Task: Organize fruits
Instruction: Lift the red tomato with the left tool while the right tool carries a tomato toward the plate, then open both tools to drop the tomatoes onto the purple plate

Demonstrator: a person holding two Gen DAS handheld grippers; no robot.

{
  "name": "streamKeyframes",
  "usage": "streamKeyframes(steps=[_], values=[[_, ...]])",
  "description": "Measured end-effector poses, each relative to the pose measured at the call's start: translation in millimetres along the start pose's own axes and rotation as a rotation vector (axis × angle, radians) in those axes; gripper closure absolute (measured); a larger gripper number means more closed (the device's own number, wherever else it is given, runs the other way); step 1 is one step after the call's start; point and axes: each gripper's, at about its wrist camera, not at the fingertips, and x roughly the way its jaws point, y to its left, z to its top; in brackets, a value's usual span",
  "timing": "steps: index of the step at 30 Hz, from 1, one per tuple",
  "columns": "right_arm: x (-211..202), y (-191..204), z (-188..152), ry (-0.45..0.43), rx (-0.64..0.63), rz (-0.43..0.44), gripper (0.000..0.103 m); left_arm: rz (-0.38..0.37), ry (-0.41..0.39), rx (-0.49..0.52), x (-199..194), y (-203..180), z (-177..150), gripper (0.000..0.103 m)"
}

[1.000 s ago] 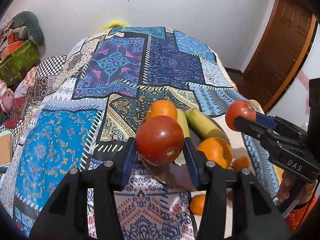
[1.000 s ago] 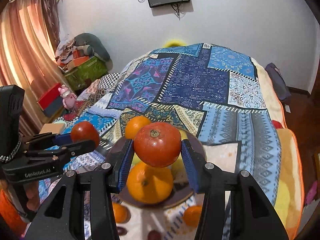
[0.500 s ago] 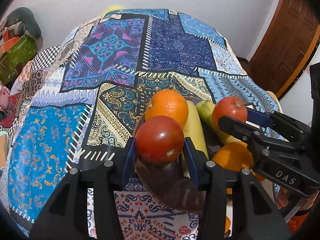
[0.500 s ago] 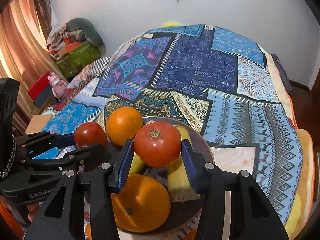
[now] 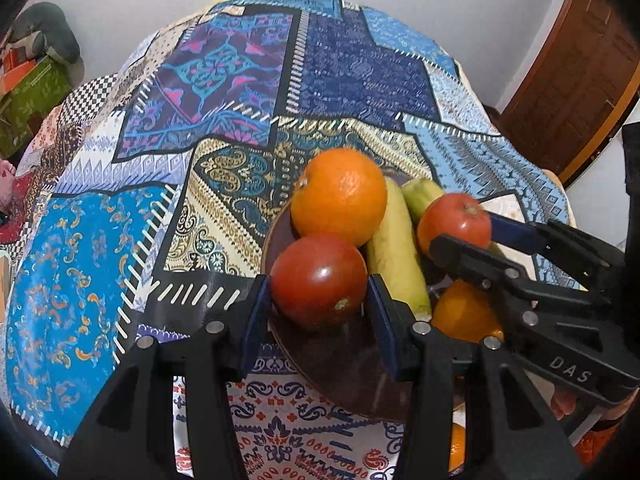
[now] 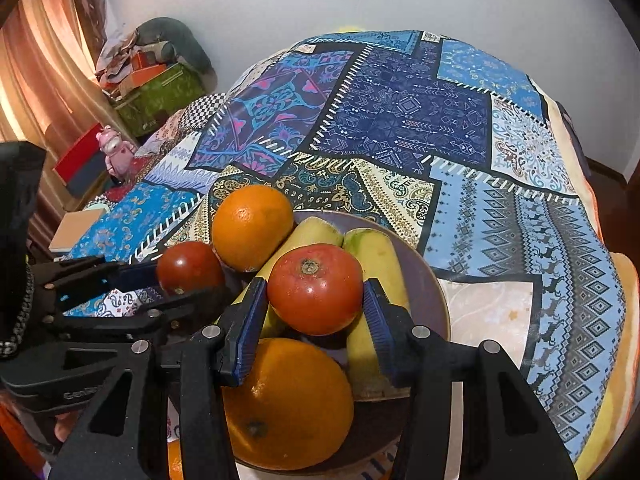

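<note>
**Two tomatoes over the fruit plate, one per gripper**

While both grippers hang over the brown plate [image 6: 434,280], each is clenched on a tomato of its own.

- Left gripper [image 5: 319,300]: blue pads pressed on either side of a dark red tomato [image 5: 319,281], smooth, glossy, round, stem scar turned toward the camera. It sits over the plate's near left rim, just in front of an orange [image 5: 339,197].
- Right gripper [image 6: 315,304]: clamped on a brighter red tomato [image 6: 315,289], calyx scar facing up. Its place is above the middle of the plate, between a large orange [image 6: 286,402] on the near side and the two bananas [image 6: 374,264] behind.
- Deciding relation: bare plate lies straight below and slightly nearer than the left gripper's fruit, whereas the right gripper's fruit has only other fruit beneath it. I judge the left hand closer to a clean set-down (the right one would have to settle into the gap among the pile).
- Bananas: yellow-green, matte, long axis running near to far across the plate, cut ends facing the near side.
- Oranges: pebbled, dull skin, spherical, likely to roll if nudged.
- Plate: shallow, round, dark glossy brown.
- Underlay: patchwork bedspread [image 5: 240,92], soft printed cloth, so the plate may tip under uneven weight.
</note>
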Motion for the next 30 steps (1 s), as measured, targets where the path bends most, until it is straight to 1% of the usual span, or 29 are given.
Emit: streamKeyframes(steps=[2, 4, 6, 11, 14, 19, 22, 25, 30], values=[[-2, 1, 0, -0.005, -0.009, -0.005, 0.055, 0.002, -0.017, 0.011, -6, -3, 1, 0.053], [-8, 1, 0, -0.016, -0.016, -0.016, 0.053, 0.010, -0.032, 0.021, -13, -5, 2, 0.048], [-13, 0, 0, -0.026, -0.012, -0.018, 0.050, 0.007, -0.045, 0.021, -20, -7, 2, 0.047], [-40, -3, -4, -0.075, -0.007, -0.024, 0.049, -0.010, -0.080, 0.024, -45, -11, 0, 0.047], [-61, -4, -8, -0.108, -0.002, -0.029, 0.049, -0.020, -0.102, 0.034, -65, -16, -5, 0.047], [-93, -5, -25, -0.151, -0.001, -0.041, 0.049, -0.021, -0.130, 0.063, -93, -24, -24, 0.043], [-107, -7, -40, -0.158, 0.001, -0.052, 0.049, -0.033, -0.117, 0.069, -100, -28, -38, 0.043], [-111, -11, -53, -0.149, 0.003, -0.077, 0.049, -0.041, -0.101, 0.074, -100, -32, -52, 0.043], [-104, -24, -71, -0.103, 0.026, -0.091, 0.049, -0.059, -0.037, 0.073, -84, -41, -73, 0.043]])
